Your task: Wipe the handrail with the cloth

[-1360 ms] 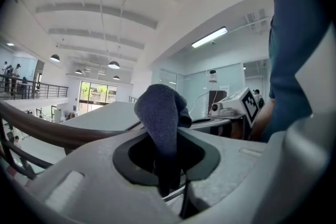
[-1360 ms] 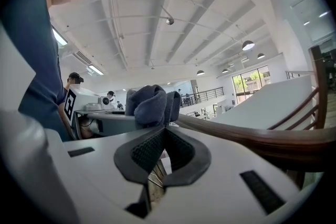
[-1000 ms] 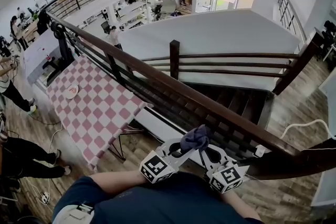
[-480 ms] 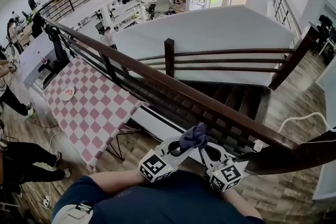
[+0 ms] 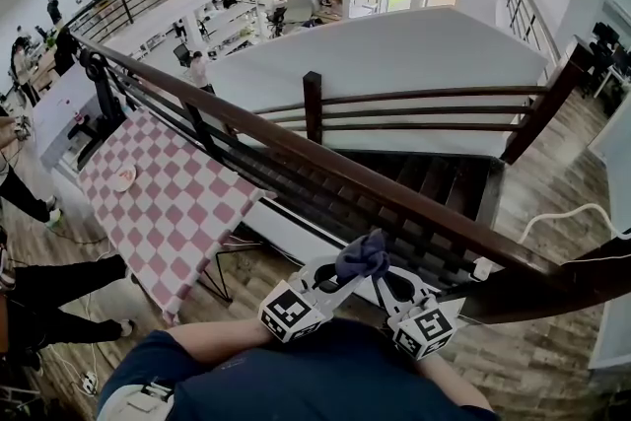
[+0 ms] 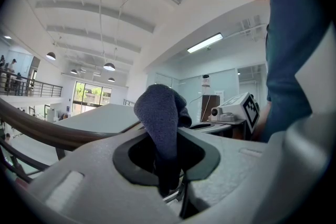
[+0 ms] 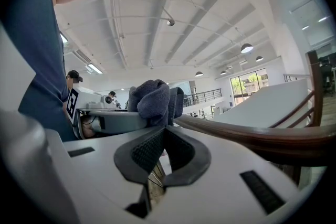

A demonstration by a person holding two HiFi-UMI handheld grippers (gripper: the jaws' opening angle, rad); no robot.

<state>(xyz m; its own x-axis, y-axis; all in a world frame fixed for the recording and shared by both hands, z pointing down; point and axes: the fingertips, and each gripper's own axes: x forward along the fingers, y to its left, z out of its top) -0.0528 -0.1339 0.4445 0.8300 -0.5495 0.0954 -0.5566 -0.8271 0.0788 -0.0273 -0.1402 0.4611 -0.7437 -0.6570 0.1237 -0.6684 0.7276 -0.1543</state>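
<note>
The dark blue cloth is bunched into a soft lump and stands up out of the left gripper. In the left gripper view its lower part runs down into the gap between the two jaws, which are closed on it and pinch it. The rest of the fabric bulges above the jaw tips.

The right gripper comes in from the other side, so the two grippers meet in a V under the cloth. Its jaws are drawn together with nothing between the pads. The cloth sits just past their tips, against the left gripper's body. Whether those tips touch the fabric cannot be told.

The cloth is held on the person's side of the dark wooden handrail, near the rail's lower right stretch. In both gripper views the rail passes right beside the cloth, but contact between them cannot be made out. Each gripper's marker cube lies close to the person's dark blue top.

Beyond the handrail, stairs go down. A table with a red-and-white checked cover stands at the left on the wooden floor, with a small plate near its far left edge. People stand at the left edge of the head view.
</note>
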